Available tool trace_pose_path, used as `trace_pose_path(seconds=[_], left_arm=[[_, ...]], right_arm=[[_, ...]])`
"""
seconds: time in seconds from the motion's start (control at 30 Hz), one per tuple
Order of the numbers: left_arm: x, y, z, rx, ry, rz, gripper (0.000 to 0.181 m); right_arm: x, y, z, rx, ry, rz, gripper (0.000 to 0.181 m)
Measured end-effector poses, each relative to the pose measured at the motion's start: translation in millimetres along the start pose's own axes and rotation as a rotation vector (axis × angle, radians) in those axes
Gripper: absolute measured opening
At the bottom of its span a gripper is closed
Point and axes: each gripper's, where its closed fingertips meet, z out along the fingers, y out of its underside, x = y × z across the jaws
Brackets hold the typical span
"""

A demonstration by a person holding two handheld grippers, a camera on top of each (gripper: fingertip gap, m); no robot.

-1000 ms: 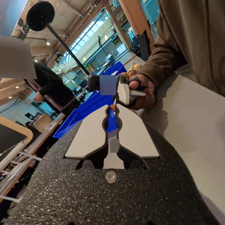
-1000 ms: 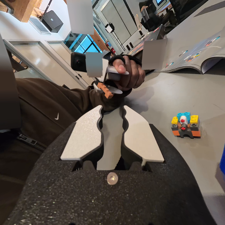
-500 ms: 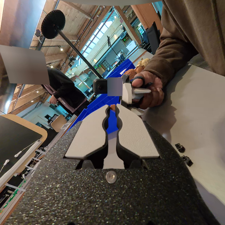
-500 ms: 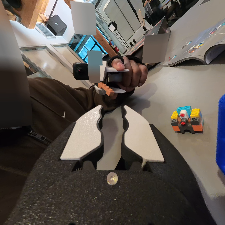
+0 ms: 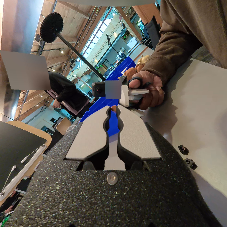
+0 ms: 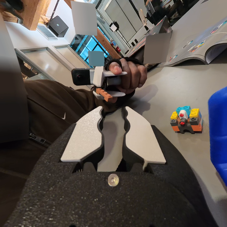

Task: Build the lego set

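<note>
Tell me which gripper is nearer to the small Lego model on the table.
Right. The open right gripper has the Lego model just to its right; the left gripper, holding an orange plate, is farther off.

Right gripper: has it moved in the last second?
Yes. The right gripper has shifted rightward, toward the blue bin, which now fills more of the view's right edge than before.
</note>
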Motion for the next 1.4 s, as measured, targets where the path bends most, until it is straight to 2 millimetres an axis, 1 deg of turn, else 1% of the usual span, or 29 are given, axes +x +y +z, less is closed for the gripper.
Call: trace_pose_path(seconds=[0.3, 0.57, 0.83, 1.0, 1.13, 1.27, 1.4], left_arm=[[3, -4, 2, 0.004, 0.007, 0.026, 0.008], [7, -3, 3, 0.001, 0.020, 0.024, 0.008], [7, -2, 4, -0.006, 0.014, 0.054, 0.008], [10, -4, 4, -0.009, 0.017, 0.085, 0.008], [13, -5, 4, -0.006, 0.032, 0.097, 0.008], [18, -7, 5, 0.007, 0.056, 0.105, 0.008], [23, -9, 4, 0.020, 0.079, 0.106, 0.008]], right_arm=[[-3, 2, 0, -0.016, -0.037, 0.017, 0.032], [-5, 4, 1, -0.027, -0.049, 0.016, 0.031], [-1, 5, 0, -0.046, -0.017, -0.002, 0.029], [-2, 6, -1, -0.057, -0.033, 0.007, 0.029], [-7, 7, 0, -0.062, -0.073, 0.008, 0.029], [-15, 6, -1, -0.055, -0.150, 0.058, 0.028], [-21, 7, -1, -0.057, -0.198, 0.087, 0.023]])
